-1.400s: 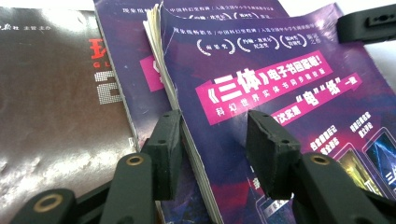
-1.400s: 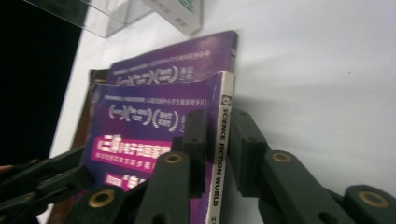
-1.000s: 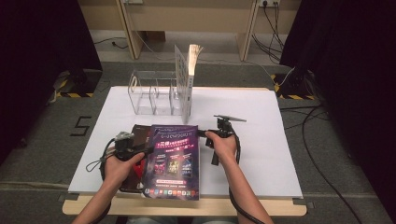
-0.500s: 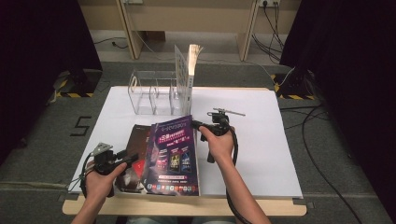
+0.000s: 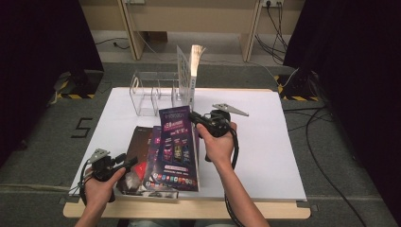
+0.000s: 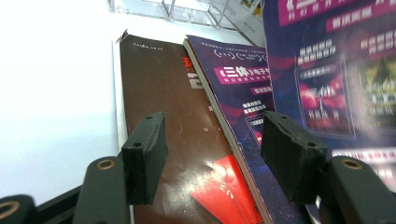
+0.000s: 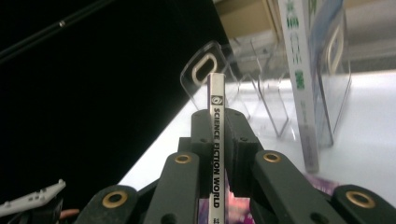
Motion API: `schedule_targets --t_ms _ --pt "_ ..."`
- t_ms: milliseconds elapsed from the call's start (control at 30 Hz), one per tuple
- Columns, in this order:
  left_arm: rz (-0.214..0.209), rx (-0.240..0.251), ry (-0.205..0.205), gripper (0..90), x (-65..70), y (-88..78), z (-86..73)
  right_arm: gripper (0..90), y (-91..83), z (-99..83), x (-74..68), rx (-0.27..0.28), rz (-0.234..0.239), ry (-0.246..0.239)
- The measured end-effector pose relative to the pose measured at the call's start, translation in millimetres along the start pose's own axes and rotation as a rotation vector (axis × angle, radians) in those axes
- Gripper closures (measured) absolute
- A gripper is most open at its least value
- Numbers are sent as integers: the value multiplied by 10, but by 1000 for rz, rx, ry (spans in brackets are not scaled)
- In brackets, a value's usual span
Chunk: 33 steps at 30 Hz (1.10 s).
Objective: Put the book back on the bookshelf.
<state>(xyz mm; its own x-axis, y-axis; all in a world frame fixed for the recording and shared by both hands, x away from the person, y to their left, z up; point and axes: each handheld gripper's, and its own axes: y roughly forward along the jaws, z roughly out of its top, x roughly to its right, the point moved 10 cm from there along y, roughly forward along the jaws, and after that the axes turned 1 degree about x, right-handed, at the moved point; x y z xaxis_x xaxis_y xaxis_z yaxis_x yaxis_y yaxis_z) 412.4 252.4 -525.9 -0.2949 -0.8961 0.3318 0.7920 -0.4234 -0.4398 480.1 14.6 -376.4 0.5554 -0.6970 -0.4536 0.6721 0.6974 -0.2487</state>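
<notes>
Item: purple magazine [image 5: 176, 146], spine clamped in right gripper [image 5: 201, 120], lifted on edge at table centre. Left gripper [image 5: 127, 163], jaws just opened and apart (nothing between), at 7 o'clock. Clear rack [image 5: 151, 92], 11 o'clock, holds one book [image 5: 194, 71]; two magazines [image 5: 142, 156] remain.

A white-topped table with a pale wooden edge [image 5: 265, 156] is seen bearing a clear acrylic divider rack [image 5: 151, 92] near its far side, while a dark brown book [image 5: 137, 151] and a purple magazine [image 6: 243, 93] are laid flat near the front.
</notes>
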Motion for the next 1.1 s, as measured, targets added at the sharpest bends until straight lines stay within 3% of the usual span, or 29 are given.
schedule_targets --t_ms 667,1100 --pt "-6 -2 9 409 9 13 -20 837 -13 409 -340 136 2 -108" --pt "-6 10 -5 414 0 -1 1 837 118 554 -539 175 -4 -151"
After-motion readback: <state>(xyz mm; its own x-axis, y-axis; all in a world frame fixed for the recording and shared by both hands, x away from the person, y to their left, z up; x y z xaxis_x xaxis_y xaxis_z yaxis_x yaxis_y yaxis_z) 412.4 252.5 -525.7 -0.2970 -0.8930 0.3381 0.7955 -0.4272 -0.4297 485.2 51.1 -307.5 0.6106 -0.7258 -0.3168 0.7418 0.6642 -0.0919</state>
